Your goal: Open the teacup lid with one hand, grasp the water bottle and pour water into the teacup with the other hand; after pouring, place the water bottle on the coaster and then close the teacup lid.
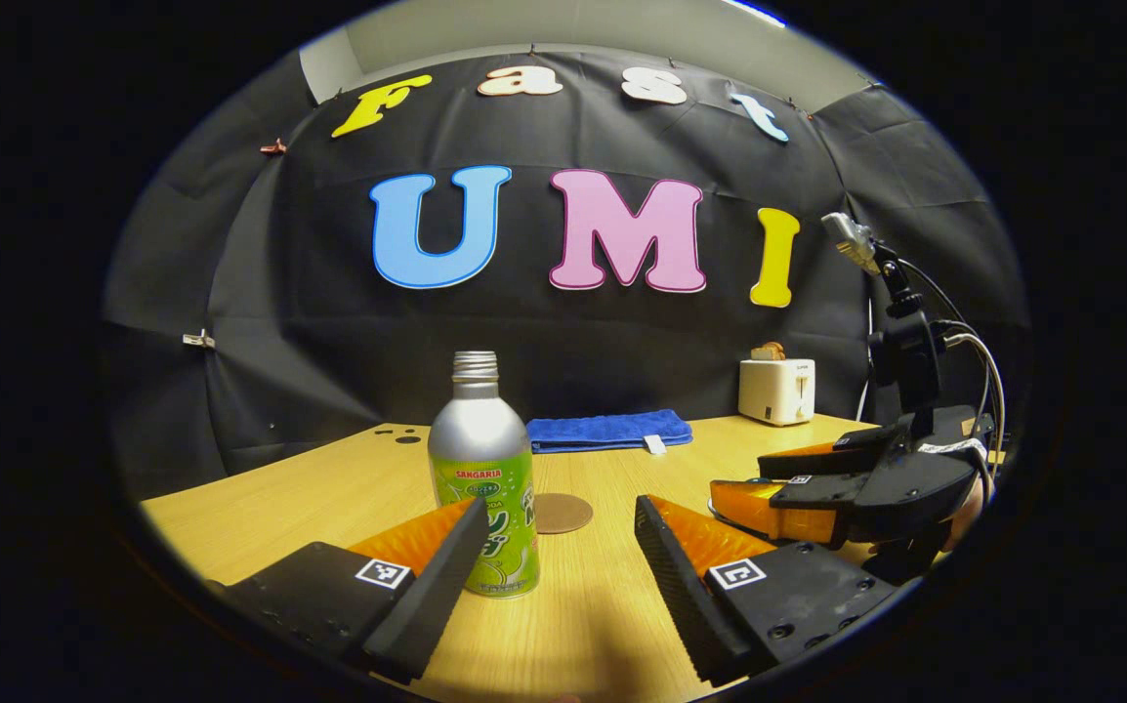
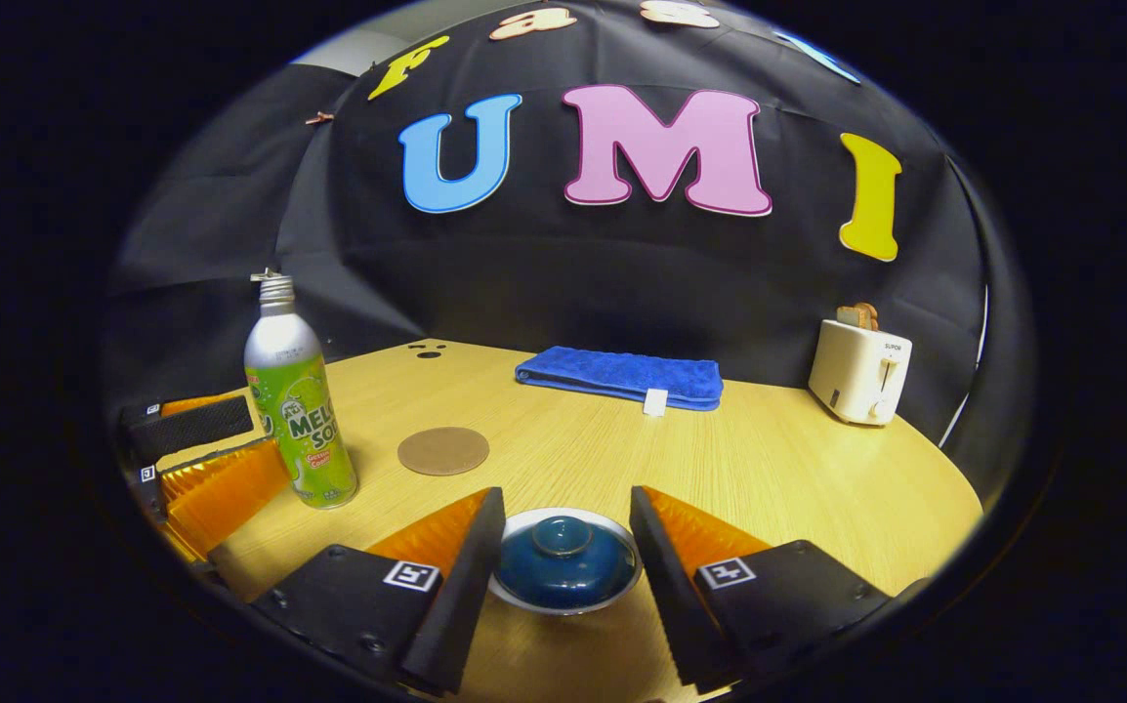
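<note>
A silver water bottle (image 1: 482, 478) with a green label and no cap stands upright on the wooden table (image 1: 271, 498). My left gripper (image 1: 559, 557) is open; the bottle stands just past its left fingertip, partly hidden by it and not gripped. A round brown coaster (image 1: 562, 513) lies just behind the bottle. In the right gripper view the teacup (image 2: 563, 558) wears its blue knobbed lid and sits low between the fingers of my open right gripper (image 2: 563, 508), which do not touch it. The bottle (image 2: 295, 410), coaster (image 2: 443, 450) and left gripper (image 2: 249, 441) show at its left.
A folded blue towel (image 2: 622, 376) lies at the table's back edge. A white toaster (image 2: 858, 369) with toast in it stands at the back right. My right gripper (image 1: 744, 480), with cables and a hand behind it, hovers at the right of the left gripper view.
</note>
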